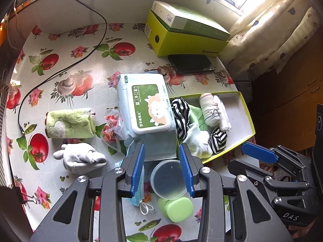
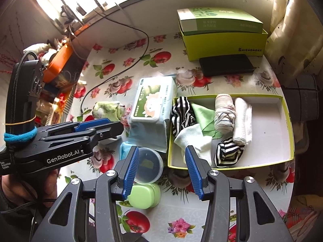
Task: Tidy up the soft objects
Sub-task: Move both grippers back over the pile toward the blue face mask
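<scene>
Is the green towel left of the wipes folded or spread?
Folded: the green towel lies as a thick, compact bundle on the table, outside the tray.

Left tool (image 1: 161, 166) pitched steeply downward, blue pads well apart, nothing pinched between them. Right tool (image 2: 162, 168) likewise angled down, jaws parted and empty. Both side by side, close together. Hand (image 2: 12, 189) dimly visible gripping the left tool's handle.

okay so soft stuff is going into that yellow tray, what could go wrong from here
The white glove and green towel lie beyond the wipes pack, so reaching across could knock the clear round container. The tray sits near the table edge; a push might shift it off.
</scene>
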`<control>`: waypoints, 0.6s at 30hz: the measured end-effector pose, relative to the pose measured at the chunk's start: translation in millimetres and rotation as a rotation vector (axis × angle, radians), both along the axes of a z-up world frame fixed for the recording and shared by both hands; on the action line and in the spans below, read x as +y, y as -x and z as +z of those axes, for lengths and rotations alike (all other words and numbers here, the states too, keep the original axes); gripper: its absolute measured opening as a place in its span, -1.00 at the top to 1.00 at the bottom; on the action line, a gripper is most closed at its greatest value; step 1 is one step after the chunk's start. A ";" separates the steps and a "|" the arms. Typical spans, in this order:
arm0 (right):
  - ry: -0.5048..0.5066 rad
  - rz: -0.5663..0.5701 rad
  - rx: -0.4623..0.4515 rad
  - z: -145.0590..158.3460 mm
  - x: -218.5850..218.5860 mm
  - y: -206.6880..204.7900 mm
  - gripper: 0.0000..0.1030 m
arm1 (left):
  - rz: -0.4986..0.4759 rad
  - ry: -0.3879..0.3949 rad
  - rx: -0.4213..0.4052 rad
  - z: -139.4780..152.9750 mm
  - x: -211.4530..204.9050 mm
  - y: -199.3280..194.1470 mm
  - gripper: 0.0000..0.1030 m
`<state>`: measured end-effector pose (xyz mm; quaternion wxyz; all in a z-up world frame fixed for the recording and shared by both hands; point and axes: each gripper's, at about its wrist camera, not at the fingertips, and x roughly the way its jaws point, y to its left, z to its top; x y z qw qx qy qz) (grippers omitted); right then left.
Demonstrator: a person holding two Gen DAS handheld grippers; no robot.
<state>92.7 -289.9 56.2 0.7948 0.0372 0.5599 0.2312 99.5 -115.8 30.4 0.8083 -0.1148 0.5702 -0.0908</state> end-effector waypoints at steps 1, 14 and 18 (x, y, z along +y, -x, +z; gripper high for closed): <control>0.000 0.003 0.000 -0.2 0.8 0.3 0.09 | 0.002 -0.001 0.000 -0.1 1.0 0.5 0.29; -0.010 0.033 0.014 -1.4 9.0 3.5 0.09 | 0.059 0.009 0.029 -10.2 26.3 13.3 0.29; -0.014 0.045 0.018 -2.4 13.2 3.8 0.09 | 0.100 0.012 0.058 -20.8 44.3 21.4 0.29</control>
